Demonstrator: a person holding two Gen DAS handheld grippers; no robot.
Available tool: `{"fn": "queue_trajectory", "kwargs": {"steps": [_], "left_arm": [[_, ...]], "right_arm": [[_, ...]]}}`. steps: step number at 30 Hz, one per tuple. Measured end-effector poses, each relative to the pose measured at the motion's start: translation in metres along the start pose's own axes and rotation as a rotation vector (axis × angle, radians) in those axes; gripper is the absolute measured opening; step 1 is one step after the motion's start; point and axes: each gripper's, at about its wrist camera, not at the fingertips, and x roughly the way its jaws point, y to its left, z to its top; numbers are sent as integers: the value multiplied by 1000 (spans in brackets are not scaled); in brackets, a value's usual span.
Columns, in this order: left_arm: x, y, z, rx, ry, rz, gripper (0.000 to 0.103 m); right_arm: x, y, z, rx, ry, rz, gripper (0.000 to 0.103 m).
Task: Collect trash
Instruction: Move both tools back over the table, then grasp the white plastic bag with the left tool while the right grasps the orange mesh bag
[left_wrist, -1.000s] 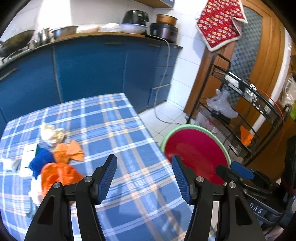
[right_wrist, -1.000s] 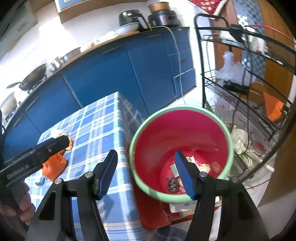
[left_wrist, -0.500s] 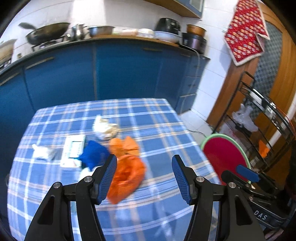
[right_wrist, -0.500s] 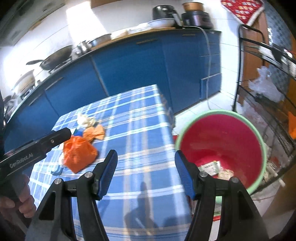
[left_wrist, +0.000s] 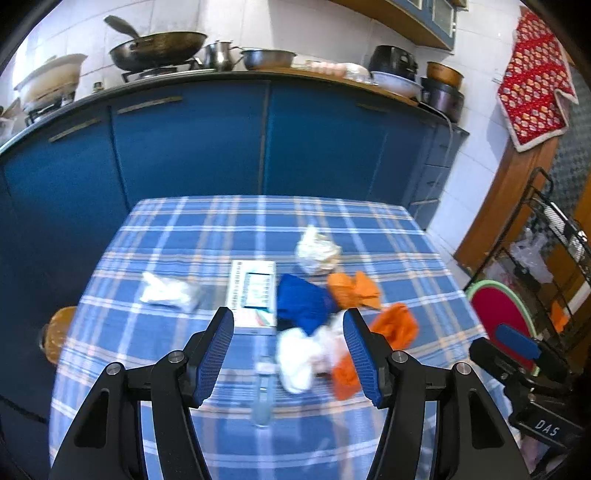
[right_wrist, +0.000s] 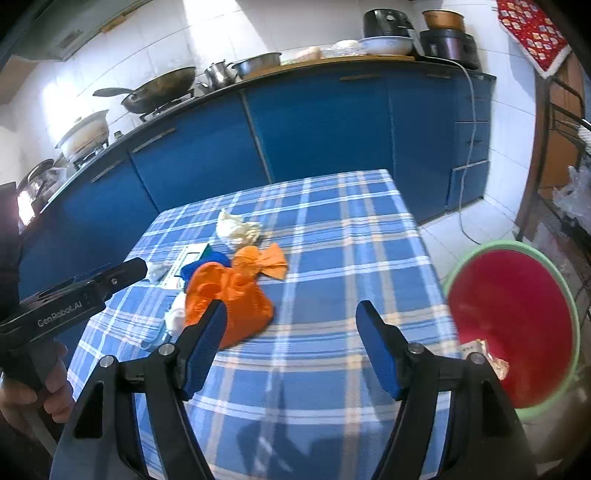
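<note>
While both claws hang empty, right claw (right_wrist: 288, 343) opening, trash (right_wrist: 229, 299) litters the table (right_wrist: 332, 229).

Two black handheld grippers with blue pads

Left gripper (left_wrist: 288, 350) and right gripper (right_wrist: 290, 349): black arms, silver screws, ribbed blue fingertips (left_wrist: 216, 354); white "GenRobot.AI" lettering on the left body.

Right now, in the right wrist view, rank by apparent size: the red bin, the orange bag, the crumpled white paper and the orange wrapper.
1. red bin, clearly largest, though nearest the camera
2. orange bag
3. orange wrapper and crumpled white paper: they look alike, and the paper lies farther back, so I leave them unranked.
</note>
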Motion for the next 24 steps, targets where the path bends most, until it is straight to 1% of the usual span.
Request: {"fn": "queue_trajectory", "kwargs": {"steps": [11, 14, 18, 24], "left_arm": [[22, 64, 3, -62, 29, 92, 63], [33, 79, 5, -73, 40, 104, 63], [48, 93, 8, -88, 55, 96, 63], [77, 107, 10, -125, 89, 42, 63]], "right_arm": [[36, 24, 3, -7, 53, 37, 76], [46, 31, 1, -15, 69, 39, 76], [59, 39, -2, -19, 93, 27, 76], [77, 48, -5, -16, 118, -15, 76]]}}
